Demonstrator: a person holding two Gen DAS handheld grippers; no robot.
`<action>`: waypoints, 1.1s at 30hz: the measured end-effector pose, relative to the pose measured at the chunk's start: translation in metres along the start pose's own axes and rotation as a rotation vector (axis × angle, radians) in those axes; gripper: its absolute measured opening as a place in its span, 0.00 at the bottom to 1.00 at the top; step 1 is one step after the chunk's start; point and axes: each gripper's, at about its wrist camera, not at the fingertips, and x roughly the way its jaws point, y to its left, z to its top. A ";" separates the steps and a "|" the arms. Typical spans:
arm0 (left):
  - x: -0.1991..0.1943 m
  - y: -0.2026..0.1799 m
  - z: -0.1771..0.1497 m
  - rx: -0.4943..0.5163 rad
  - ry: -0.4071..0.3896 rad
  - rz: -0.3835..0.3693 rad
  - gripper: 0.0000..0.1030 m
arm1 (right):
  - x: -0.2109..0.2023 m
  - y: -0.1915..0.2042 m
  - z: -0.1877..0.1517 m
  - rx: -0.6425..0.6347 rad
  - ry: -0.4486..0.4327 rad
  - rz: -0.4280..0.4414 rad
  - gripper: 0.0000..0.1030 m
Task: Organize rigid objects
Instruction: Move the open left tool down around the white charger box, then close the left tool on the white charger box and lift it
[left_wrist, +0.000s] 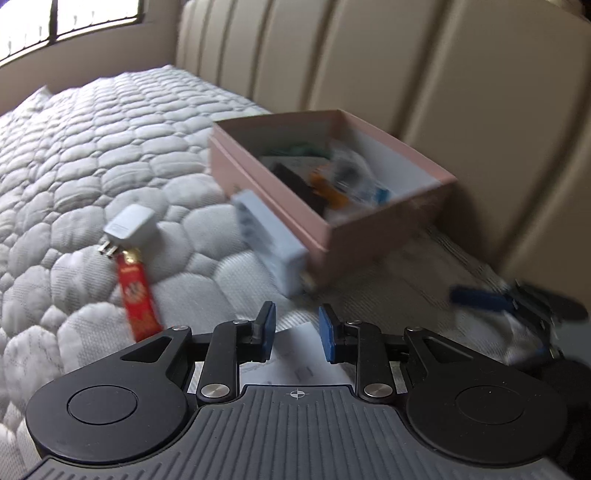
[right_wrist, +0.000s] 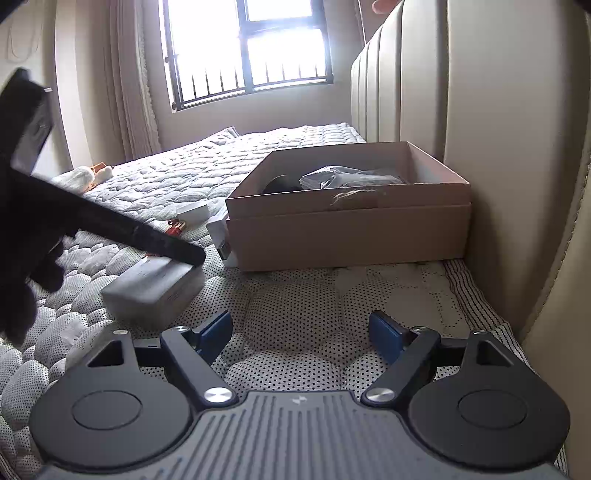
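Here, on a quilted mattress (left_wrist: 110, 155), an open pink box (left_wrist: 258, 192) sat against the padded headboard (left_wrist: 406, 66), apparently the bin for loose hard items; several already lay inside, blurred. Still outside were a white charger (left_wrist: 131, 227) beside a red tag (left_wrist: 138, 302), a pale strip-like block (left_wrist: 271, 243) leaning on the box wall, and a grey carton (right_wrist: 151, 286). The left gripper (left_wrist: 297, 328) hovered above the carton, fingers narrowly parted and grasping nothing. The right gripper (right_wrist: 301, 334) hung over bare mattress, fingers spread wide and empty, likely waiting.
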 end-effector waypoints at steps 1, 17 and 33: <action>-0.002 -0.007 -0.004 0.029 -0.003 0.011 0.28 | 0.000 0.000 0.000 -0.001 -0.003 -0.001 0.79; -0.060 -0.006 -0.034 -0.049 -0.079 0.138 0.38 | -0.005 -0.005 -0.002 0.035 -0.010 0.004 0.79; -0.056 -0.024 -0.066 -0.016 0.008 0.045 0.53 | -0.004 -0.005 -0.002 0.031 -0.007 -0.008 0.79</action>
